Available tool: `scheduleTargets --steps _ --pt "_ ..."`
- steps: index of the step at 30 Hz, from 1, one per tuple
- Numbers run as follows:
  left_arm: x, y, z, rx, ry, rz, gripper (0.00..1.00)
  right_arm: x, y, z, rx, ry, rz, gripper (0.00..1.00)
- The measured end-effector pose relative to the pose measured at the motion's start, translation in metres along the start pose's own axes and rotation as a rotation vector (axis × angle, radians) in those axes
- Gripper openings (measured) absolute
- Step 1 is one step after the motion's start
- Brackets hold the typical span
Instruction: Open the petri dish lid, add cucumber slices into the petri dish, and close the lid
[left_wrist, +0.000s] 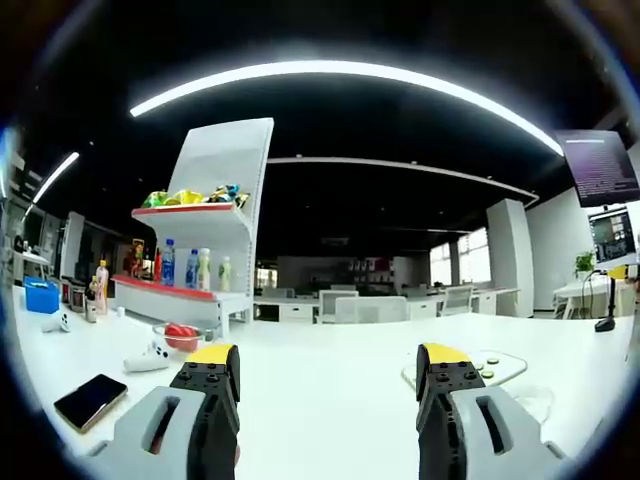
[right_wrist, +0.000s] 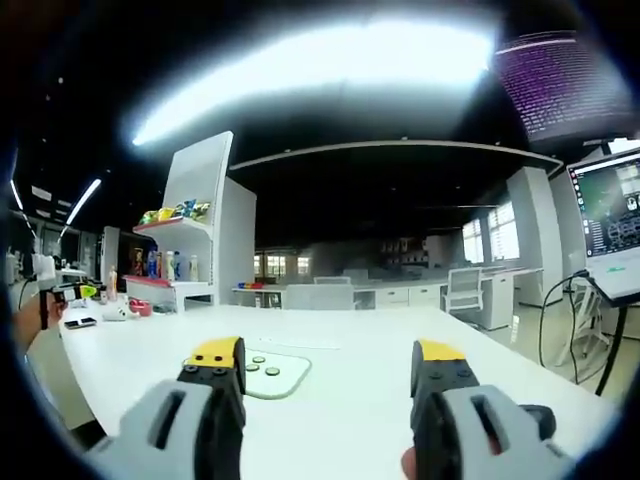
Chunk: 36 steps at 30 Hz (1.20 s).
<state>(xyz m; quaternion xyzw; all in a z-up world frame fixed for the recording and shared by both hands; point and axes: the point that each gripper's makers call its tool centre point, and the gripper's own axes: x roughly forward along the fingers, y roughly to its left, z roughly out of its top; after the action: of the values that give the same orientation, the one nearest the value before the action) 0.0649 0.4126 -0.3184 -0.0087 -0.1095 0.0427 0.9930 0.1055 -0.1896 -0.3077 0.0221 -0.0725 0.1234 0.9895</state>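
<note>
White table (right_wrist: 400, 380) carries a board (right_wrist: 275, 375) of cucumber slices (right_wrist: 258, 368). Both tools, left tool (left_wrist: 328, 372) and right tool (right_wrist: 328, 368), gape wide, holding nothing. Next, probably find the dish near that board, then grip its lid squarely.

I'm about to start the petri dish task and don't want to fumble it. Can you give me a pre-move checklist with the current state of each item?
1. Left gripper open and free: ok, jaws apart, nothing between them.
2. Right gripper open and free: ok, jaws apart, nothing held.
3. Cucumber slices within sight: ok, small green rounds lie on the pale mat on the white table.
4. Petri dish located: cannot tell; no clear dish or lid can be made out.
5. Path to the mat free: ok, bare tabletop lies ahead of both grippers.
6. Clutter kept apart: ok, the phone lies off to the side of the mat.
</note>
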Motion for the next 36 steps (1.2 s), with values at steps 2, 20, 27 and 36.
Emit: scheduleTargets --steps 2,20,27,36 --pt "-0.001 0.001 0.000 -0.001 -0.001 -0.001 0.72 0.000 0.001 0.001 -0.003 0.000 0.001 0.66" --pt "-0.005 -0.013 0.006 -0.025 -0.014 -0.083 0.72 -0.001 0.004 0.011 -0.071 -0.005 0.033 0.68" --pt "-0.004 -0.023 0.013 -0.039 -0.032 -0.157 0.73 -0.004 0.004 0.016 -0.053 -0.018 0.048 0.68" --pt "-0.003 -0.030 0.016 -0.011 -0.027 -0.224 0.74 -0.008 0.002 0.023 -0.045 -0.031 0.060 0.69"
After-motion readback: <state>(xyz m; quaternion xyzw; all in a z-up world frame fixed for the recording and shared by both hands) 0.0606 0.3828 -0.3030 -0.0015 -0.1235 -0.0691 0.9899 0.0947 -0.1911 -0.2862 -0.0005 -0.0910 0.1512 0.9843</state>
